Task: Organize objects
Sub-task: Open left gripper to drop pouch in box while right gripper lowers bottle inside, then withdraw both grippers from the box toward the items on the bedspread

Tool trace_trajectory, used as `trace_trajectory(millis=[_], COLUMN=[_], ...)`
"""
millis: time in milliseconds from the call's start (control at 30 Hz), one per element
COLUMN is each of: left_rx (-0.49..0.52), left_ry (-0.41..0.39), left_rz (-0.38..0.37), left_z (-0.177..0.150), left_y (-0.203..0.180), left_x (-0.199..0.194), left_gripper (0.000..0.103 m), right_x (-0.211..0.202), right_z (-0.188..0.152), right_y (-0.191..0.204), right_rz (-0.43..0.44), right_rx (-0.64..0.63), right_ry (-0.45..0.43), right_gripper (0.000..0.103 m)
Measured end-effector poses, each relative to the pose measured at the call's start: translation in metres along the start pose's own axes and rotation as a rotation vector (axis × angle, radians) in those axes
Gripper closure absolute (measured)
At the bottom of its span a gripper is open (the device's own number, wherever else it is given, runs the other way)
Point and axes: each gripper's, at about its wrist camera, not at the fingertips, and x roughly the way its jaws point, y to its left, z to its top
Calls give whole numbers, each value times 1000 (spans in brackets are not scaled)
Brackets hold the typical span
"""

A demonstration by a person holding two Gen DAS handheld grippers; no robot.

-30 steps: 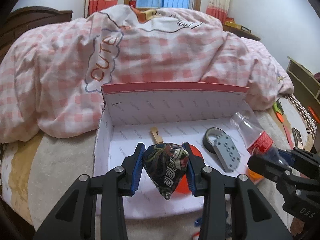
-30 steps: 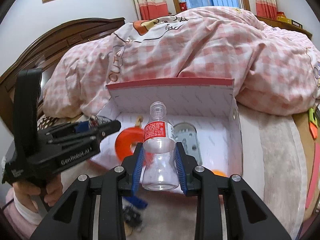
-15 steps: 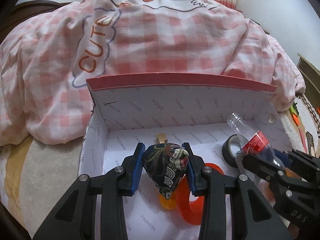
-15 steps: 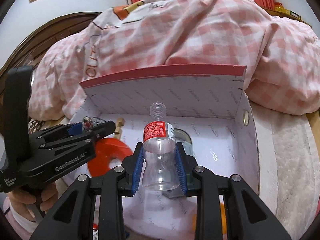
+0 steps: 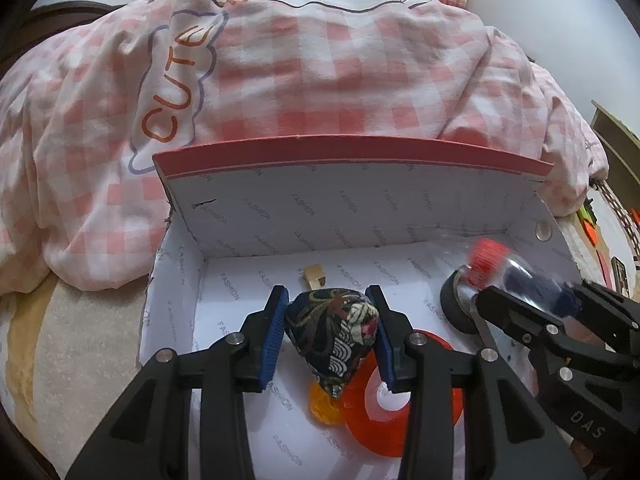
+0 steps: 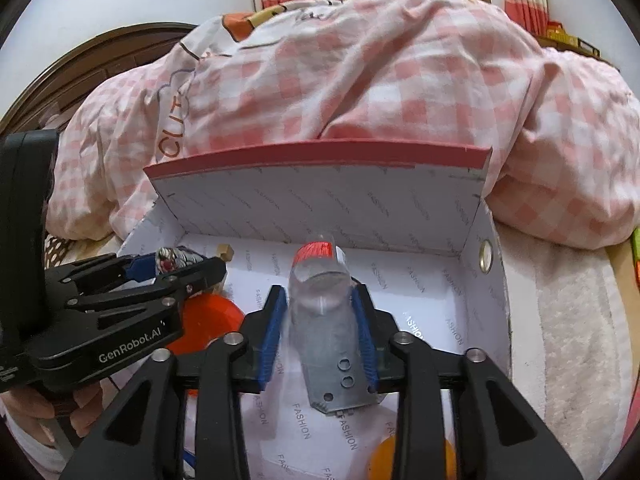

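Observation:
My left gripper (image 5: 330, 338) is shut on a dark patterned fabric pouch (image 5: 332, 336) and holds it over the left half of a white box with a red rim (image 5: 352, 152). It also shows in the right wrist view (image 6: 176, 268). My right gripper (image 6: 320, 336) holds a clear plastic bottle with a red label (image 6: 320, 280), blurred and tipping forward, over the right half of the box (image 6: 320, 152); the jaws look slightly parted. The bottle shows in the left wrist view (image 5: 500, 268).
On the box floor lie an orange tape ring (image 5: 384, 396), an orange piece (image 5: 322, 404), a small wooden clip (image 5: 314, 274), a black tape roll (image 5: 456, 308) and a grey plate with holes (image 6: 340, 376). A pink checked quilt (image 5: 320, 60) rises behind the box.
Both grippers have moved forward over the box. The bottle has tipped forward and blurred, and the right jaws look slightly wider. The pouch stays gripped.

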Motion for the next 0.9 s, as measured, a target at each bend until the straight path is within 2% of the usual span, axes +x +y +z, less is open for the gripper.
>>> trace_trajectory(millis=[100, 567, 633, 767, 900], left_rx=[-3, 46, 45, 46, 49], left_ry=[-4, 0, -2, -13, -8], left_rz=[6, -27, -40, -49, -46], left_z=[-2, -13, -15, -20, -10], left_y=[-1, -23, -24, -22, -28], left_x=[-5, -15, -16, -17, -13], left_gripper=[63, 56, 52, 35, 34], right_x=[-8, -22, -23, -25, -28], right_z=[1, -8, -10, -11, -13], right_y=[0, 0, 0, 1, 0], right_rz=[1, 10, 14, 15, 13], right_rx=[8, 17, 19, 20, 24], right_ry=[-35, -41, -40, -46, -50], right_gripper=[53, 53, 53, 52, 52])
